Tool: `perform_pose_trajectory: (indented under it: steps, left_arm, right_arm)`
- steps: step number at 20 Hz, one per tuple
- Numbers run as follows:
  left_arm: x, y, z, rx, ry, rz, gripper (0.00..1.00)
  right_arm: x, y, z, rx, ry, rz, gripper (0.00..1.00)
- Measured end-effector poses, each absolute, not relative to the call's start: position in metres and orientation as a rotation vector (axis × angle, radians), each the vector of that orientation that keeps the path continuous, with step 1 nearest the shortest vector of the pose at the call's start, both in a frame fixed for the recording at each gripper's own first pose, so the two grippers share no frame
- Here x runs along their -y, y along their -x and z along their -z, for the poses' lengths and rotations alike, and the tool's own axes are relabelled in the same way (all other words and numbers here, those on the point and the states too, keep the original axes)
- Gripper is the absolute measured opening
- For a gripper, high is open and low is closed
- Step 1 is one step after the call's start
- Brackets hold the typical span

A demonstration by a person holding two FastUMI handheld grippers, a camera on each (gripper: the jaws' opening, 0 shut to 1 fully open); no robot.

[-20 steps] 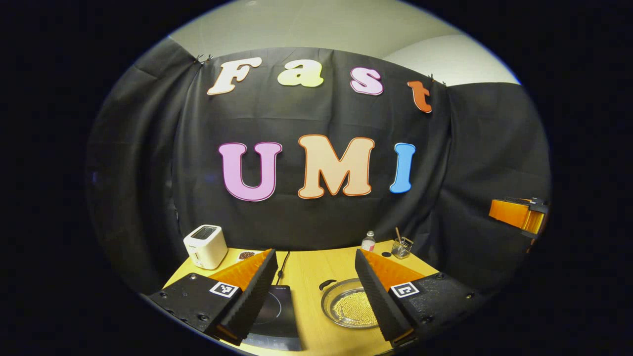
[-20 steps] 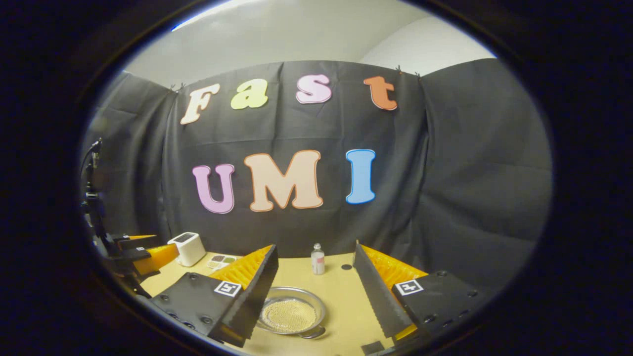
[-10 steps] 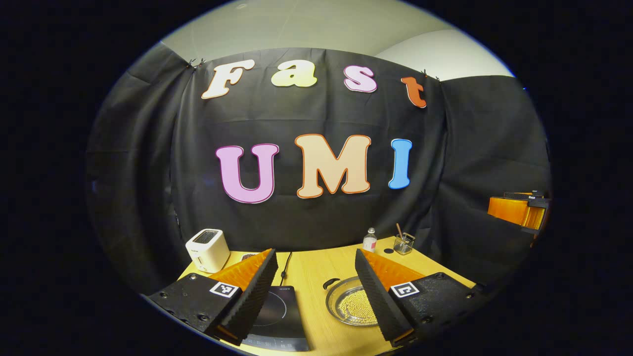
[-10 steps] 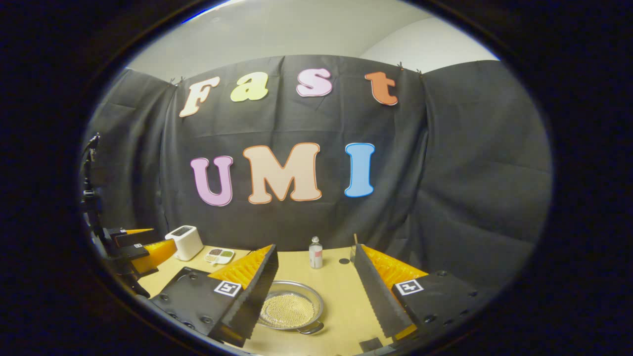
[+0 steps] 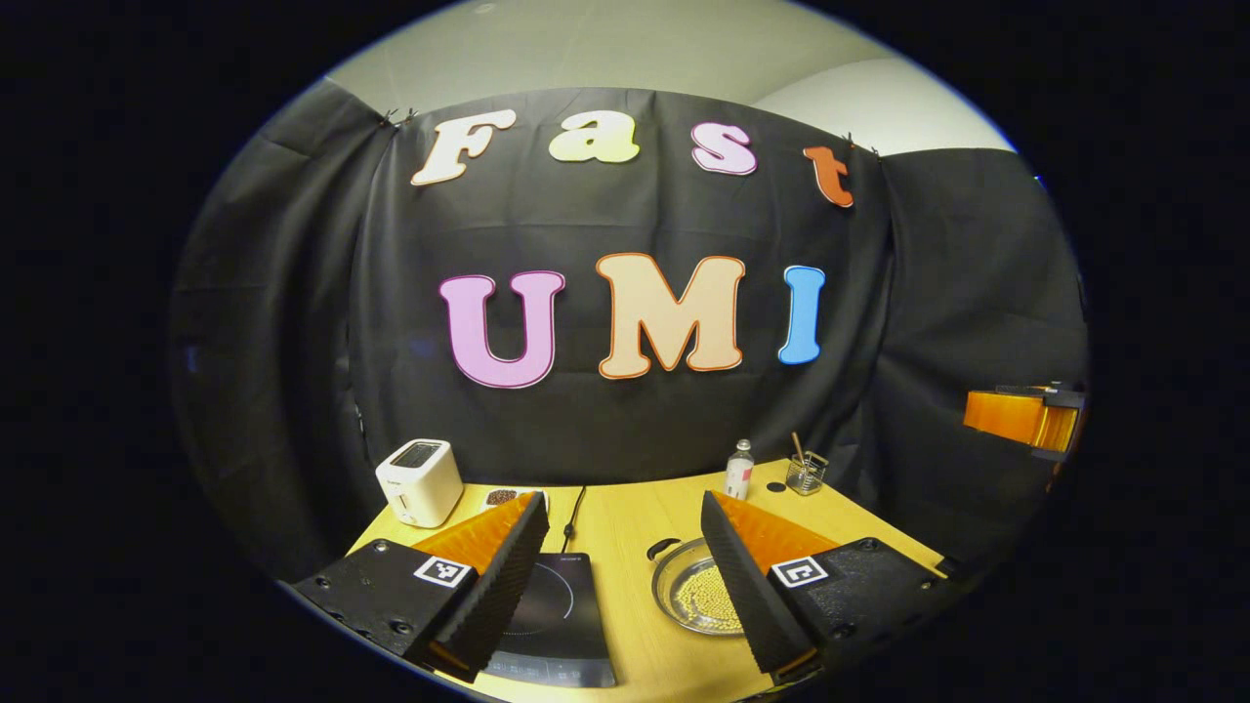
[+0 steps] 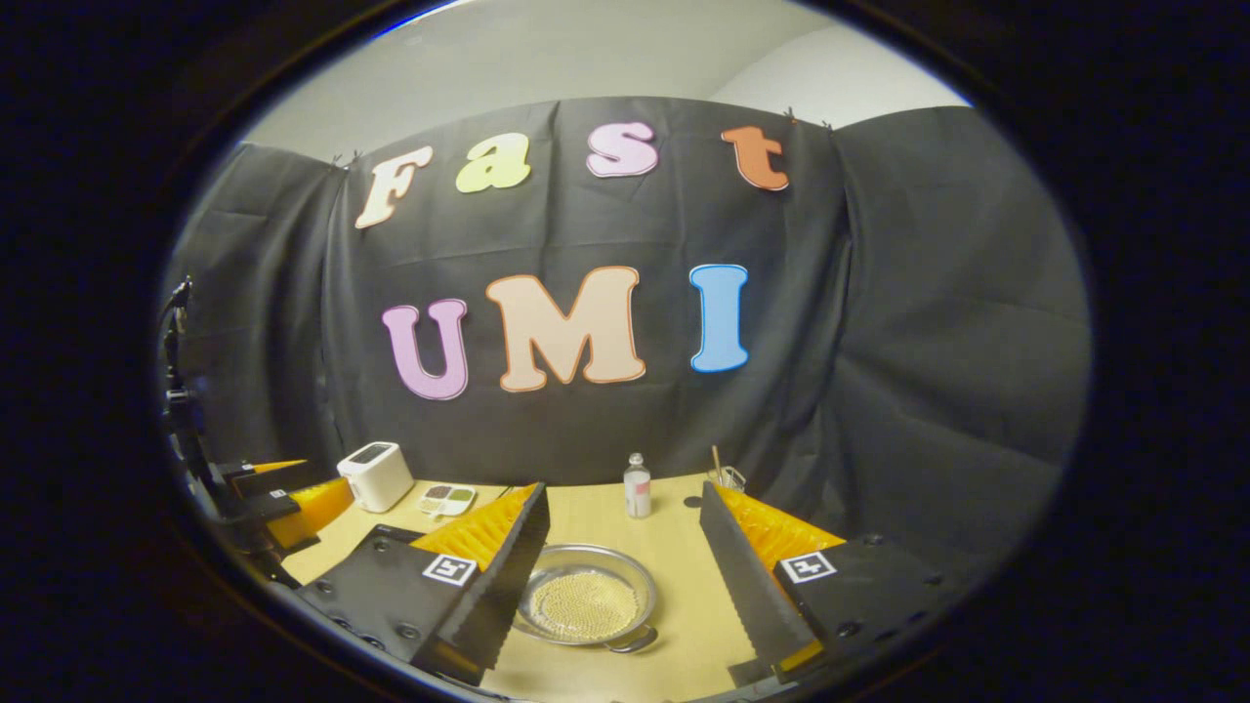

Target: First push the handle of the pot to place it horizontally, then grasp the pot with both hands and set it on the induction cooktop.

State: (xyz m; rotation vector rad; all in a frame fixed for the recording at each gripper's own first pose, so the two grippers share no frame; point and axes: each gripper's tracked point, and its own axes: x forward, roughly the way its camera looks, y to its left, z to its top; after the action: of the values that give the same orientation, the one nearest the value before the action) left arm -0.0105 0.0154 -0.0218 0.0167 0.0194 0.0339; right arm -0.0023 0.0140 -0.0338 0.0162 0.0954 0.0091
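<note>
A shallow metal pot with pale beads inside sits on the wooden table, right of the black induction cooktop. A dark handle sticks out at its far left rim. My left gripper hovers open above the table, with the cooktop and pot between and behind its fingers. In the right gripper view the pot lies between the fingers, a handle on its near rim. My right gripper is open above it, holding nothing.
At the table's back left stand a white toaster and a small dish. A small bottle and a glass cup stand at the back right. The other gripper shows at the far left of the right gripper view.
Both views now show more of the table. The pot sits a little farther right in the left gripper view and fuller between the fingers in the right one. Both grippers stay open.
</note>
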Motion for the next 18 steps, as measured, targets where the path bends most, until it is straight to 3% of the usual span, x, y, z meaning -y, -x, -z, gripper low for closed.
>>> perform_pose_trajectory:
  steps: [3,8,10,13,14,15,18]
  left_arm:
    - [-0.022,0.014,0.03,-0.036,0.008,-0.06,0.96]
    - [-0.042,0.023,0.036,-0.04,-0.002,-0.116,0.93]
    - [-0.048,0.025,0.038,-0.041,0.007,-0.126,0.96]
    - [-0.057,0.026,0.04,-0.047,0.015,-0.139,0.99]
    - [-0.059,0.027,0.042,-0.048,0.014,-0.14,0.92]
    - [-0.062,0.027,0.042,-0.046,0.012,-0.139,0.96]
    - [-0.068,0.03,0.043,-0.044,-0.002,-0.141,0.93]
  right_arm:
    - [-0.017,0.003,0.048,-0.132,-0.037,-0.022,0.96]
    - [-0.028,-0.004,0.06,-0.165,-0.066,-0.044,0.96]
    - [-0.034,-0.008,0.062,-0.171,-0.07,-0.049,0.89]
    - [-0.043,-0.01,0.066,-0.181,-0.076,-0.062,0.89]
    - [-0.046,-0.012,0.069,-0.185,-0.081,-0.065,0.84]
    - [-0.049,-0.013,0.071,-0.192,-0.087,-0.067,0.8]
    - [-0.059,-0.015,0.083,-0.215,-0.108,-0.069,0.39]
